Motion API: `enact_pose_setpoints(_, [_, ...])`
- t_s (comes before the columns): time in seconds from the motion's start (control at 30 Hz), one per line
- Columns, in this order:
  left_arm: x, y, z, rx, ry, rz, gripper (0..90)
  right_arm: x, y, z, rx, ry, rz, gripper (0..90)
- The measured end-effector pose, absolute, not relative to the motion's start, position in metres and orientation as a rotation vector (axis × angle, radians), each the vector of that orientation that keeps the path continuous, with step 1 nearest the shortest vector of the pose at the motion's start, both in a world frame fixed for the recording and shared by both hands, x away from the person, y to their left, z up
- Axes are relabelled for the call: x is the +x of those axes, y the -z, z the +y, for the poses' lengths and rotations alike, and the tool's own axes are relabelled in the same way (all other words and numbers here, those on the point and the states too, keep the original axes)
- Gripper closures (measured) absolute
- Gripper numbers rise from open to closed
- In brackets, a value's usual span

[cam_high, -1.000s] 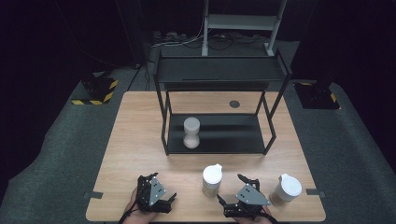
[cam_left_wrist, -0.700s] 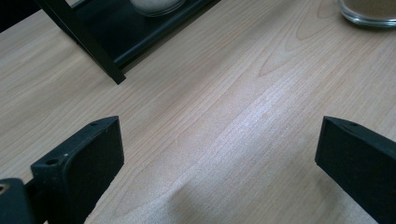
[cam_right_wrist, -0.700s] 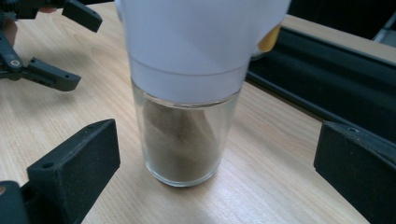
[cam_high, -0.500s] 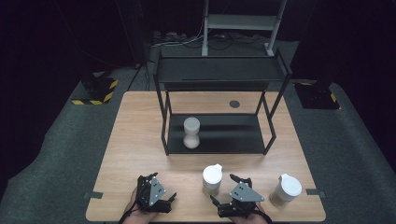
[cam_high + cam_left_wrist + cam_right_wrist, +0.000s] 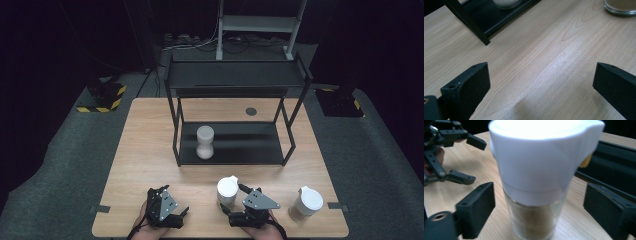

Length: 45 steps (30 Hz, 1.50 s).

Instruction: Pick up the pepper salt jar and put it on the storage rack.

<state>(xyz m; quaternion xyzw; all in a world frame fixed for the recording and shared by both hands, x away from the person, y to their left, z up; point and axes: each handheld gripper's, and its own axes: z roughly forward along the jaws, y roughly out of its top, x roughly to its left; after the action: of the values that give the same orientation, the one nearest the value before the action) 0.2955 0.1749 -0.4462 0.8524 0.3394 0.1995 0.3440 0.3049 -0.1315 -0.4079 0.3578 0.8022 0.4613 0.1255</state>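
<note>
The right gripper has swung in from between the two jars and its jaws have just been closing around the white-lidded jar, pads not yet touching the glass. That jar stands near the table's front edge, so a grasp looks imminent. The left gripper rests open near the front-left corner.

dark surroundings, lit table, glare on blurred lid.
</note>
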Motion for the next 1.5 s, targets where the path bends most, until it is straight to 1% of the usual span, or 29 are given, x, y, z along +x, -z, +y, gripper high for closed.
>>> enact_pose_setpoints(0.13, [0.296,0.446,0.175,2.207,-0.513,0.886,1.3,0.307,0.406,-0.127,1.032,-1.35,2.343,17.2])
enact_pose_setpoints(0.17, [0.296,0.446,0.175,2.207,-0.513,0.886,1.3,0.307,0.406,-0.127,1.032,-1.35,2.343,17.2])
enact_pose_setpoints(0.2, [0.296,0.446,0.175,2.207,-0.513,0.886,1.3,0.308,0.406,-0.126,1.023,-1.36,2.349,21.9])
enact_pose_setpoints(0.23, [0.296,0.446,0.175,2.208,-0.513,0.884,1.3,0.309,0.406,-0.125,1.027,-1.365,2.347,24.0])
enact_pose_setpoints(0.57, [0.296,0.446,0.175,2.205,-0.513,0.89,1.3,0.313,0.405,-0.125,1.048,-1.381,2.343,29.4])
enact_pose_setpoints(1.07, [0.296,0.446,0.177,2.196,-0.507,0.891,1.3,0.315,0.401,-0.124,1.052,-1.39,2.336,30.2])
enact_pose_setpoints(1.5, [0.296,0.446,0.177,2.191,-0.498,0.886,1.3,0.327,0.392,-0.13,1.051,-1.363,2.286,30.1])
